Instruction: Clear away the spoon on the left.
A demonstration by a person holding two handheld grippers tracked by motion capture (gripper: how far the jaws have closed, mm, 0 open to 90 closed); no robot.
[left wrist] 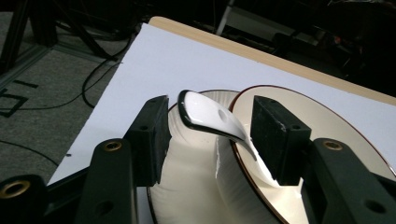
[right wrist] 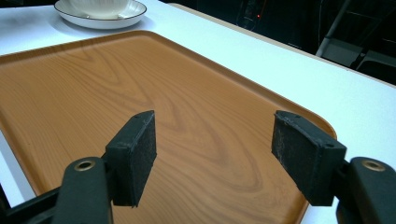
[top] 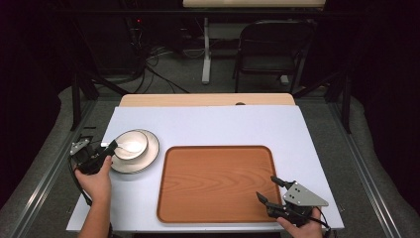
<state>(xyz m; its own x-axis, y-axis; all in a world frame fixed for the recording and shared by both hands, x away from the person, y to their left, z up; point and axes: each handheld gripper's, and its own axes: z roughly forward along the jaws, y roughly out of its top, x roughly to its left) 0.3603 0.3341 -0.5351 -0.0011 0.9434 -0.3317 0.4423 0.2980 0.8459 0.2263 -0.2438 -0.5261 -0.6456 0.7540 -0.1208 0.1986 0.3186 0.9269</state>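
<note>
Two grippers, both released. Left gripper [left wrist: 208, 140] straddles the white spoon's handle [left wrist: 210, 116]; spoon rests in the bowl [top: 131, 144] on the plate [top: 148, 159], worktop's left. Right gripper [right wrist: 215, 154] hovers over the wooden tray [top: 215, 182]. Likely next: clench on handle, lift.

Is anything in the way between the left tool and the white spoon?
Nothing visible. The left tool has its open jaws on either side of the white ceramic spoon's handle, which sticks up out of the white bowl on the white plate.
</note>
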